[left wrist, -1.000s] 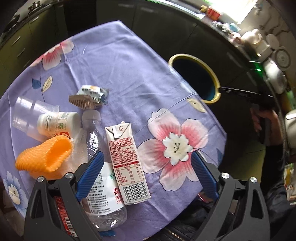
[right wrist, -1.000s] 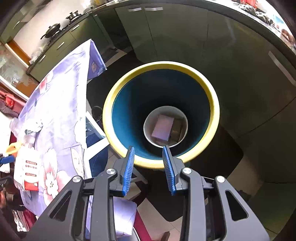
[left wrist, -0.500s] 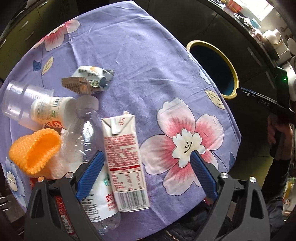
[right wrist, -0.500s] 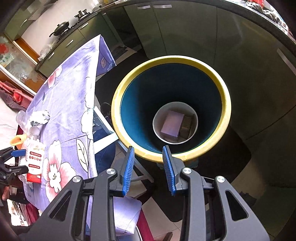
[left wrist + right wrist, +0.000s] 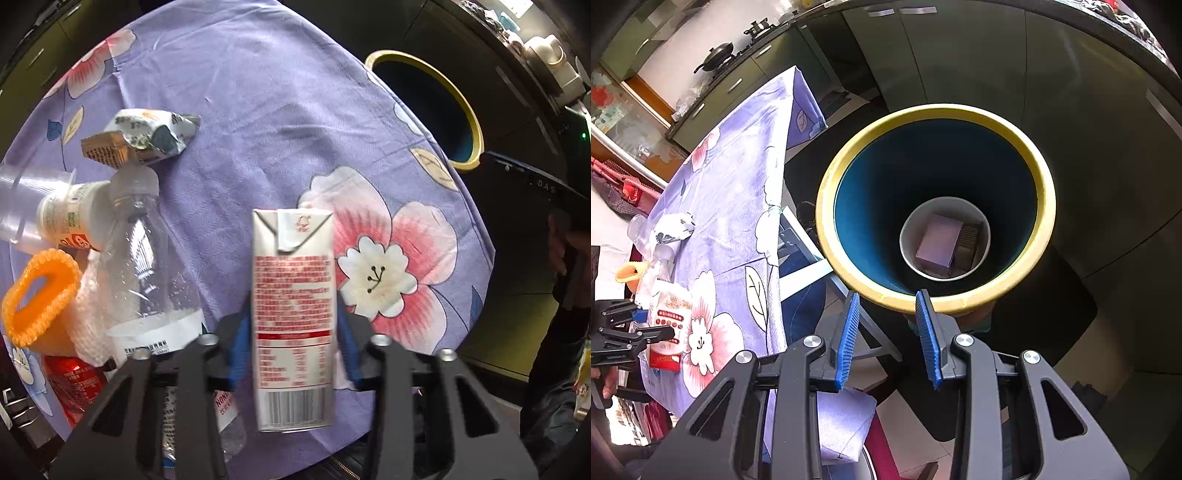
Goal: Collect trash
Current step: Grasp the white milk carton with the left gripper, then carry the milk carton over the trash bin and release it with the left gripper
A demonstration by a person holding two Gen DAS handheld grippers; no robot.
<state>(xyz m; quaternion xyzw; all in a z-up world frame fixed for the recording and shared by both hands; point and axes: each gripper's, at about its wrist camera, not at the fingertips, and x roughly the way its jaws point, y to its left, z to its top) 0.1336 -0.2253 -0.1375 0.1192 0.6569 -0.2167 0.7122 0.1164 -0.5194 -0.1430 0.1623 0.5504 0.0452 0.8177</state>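
A white milk carton with red print (image 5: 293,280) lies lengthwise on the purple flowered tablecloth (image 5: 277,110). My left gripper (image 5: 293,325) points down over it, its jaws closing, and the blue pads (image 5: 238,343) press on the carton's two long sides. The right wrist view shows the same carton (image 5: 670,325) at the table's near edge. My right gripper (image 5: 888,295) hangs open and empty over the near rim of the yellow-rimmed blue trash bin (image 5: 1045,206). A purple box (image 5: 940,240) lies at the bin's bottom.
Left of the carton lie a clear plastic bottle (image 5: 147,266), an orange foam net (image 5: 37,295), a white yoghurt bottle (image 5: 70,218), a clear cup (image 5: 22,199), a red can (image 5: 70,380) and a crumpled wrapper (image 5: 147,133). The bin (image 5: 469,122) stands off the table's right side.
My left gripper has come down over the carton and its jaws have gone from wide apart to closed on the carton's sides. The right gripper has stayed over the bin.
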